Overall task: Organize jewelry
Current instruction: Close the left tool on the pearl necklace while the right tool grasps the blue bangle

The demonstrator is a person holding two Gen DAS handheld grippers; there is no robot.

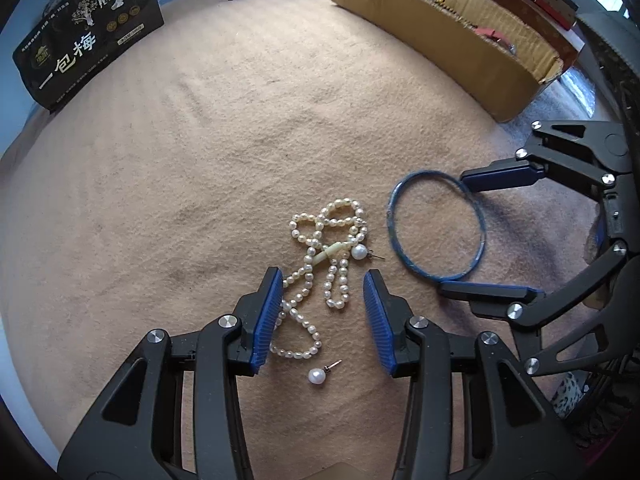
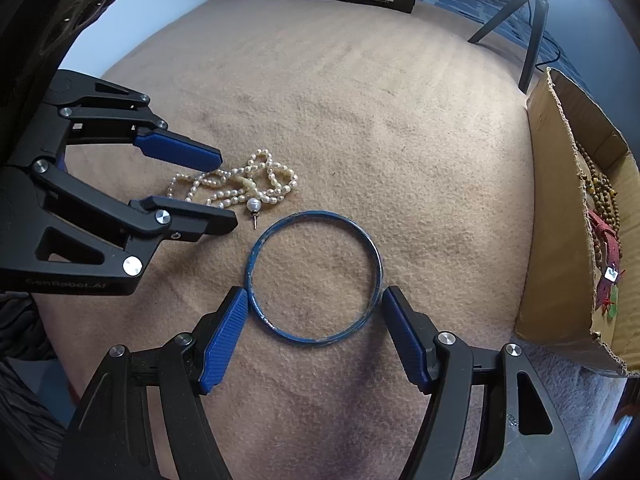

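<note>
Left tool (image 1: 324, 312) spread wide over the pearl necklace (image 1: 320, 264); right tool (image 2: 316, 336) gapes open, straddling the blue bangle (image 2: 314, 276) beside it.

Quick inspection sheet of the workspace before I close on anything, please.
Surface: tan felt cloth.
Job's things: pearl necklace heaped; two pearl earrings, one beside it, one apart; blue bangle flat; cardboard box holding beads.
Clutter: black printed packet.
Grippers: left gripper open around the necklace; right gripper open, jaws outside the bangle.
Cables: one by the tripod.
Surroundings: blue wall.
</note>
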